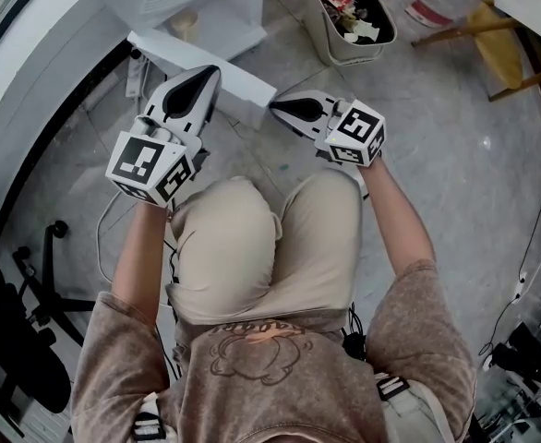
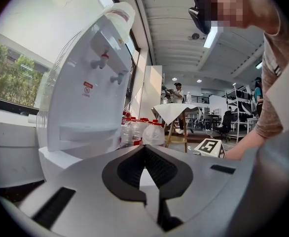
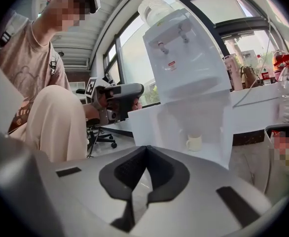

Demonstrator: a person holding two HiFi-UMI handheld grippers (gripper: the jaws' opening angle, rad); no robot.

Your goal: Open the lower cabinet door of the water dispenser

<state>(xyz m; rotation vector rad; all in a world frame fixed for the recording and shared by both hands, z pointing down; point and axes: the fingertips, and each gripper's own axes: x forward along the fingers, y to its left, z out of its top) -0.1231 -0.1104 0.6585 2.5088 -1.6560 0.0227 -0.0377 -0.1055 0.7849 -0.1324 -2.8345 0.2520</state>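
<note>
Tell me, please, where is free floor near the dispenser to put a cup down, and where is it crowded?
The widest bare floor lies right of the right gripper, below the waste bin and the wooden legs. Inside the open cabinet, the shelf beside the mug is bare too. Crowded: the left side, with cables and a chair base.

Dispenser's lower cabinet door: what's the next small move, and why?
Probably just ease the left claw back from the door. The door already stands swung wide, with the cabinet's inside and a cup on show. Both claws are shut and hold nothing. The right claw is beside the door's free edge. Nothing seems left to pull.
</note>
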